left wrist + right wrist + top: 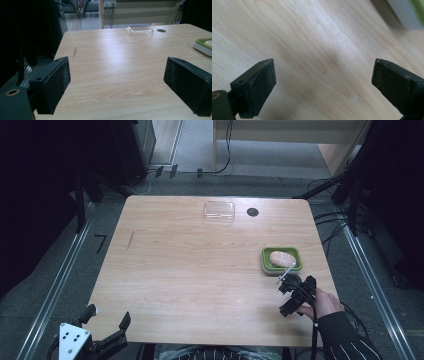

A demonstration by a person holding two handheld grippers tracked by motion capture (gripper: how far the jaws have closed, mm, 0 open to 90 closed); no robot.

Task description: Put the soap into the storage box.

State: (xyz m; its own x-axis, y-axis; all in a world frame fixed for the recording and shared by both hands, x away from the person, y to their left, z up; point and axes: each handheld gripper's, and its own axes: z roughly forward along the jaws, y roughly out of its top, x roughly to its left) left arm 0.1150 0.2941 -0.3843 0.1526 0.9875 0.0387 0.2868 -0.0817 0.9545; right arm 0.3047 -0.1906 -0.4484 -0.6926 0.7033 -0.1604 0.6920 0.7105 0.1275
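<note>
Right gripper (323, 75), jaws spread and empty, sits near the green dish (264, 262), cropped at the right gripper view's corner.

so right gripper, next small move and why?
Probably ease the right gripper forward toward the green tray. Its fingers stand wide apart with nothing between them, over bare table, and the tray with the pale lump lies just ahead.

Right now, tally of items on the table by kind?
Clear plastic rectangular lid: 1
Green rectangular container with grey base: 1
Pale oval bread roll inside that container: 1
Small black round disc: 1
Total: 4
</note>
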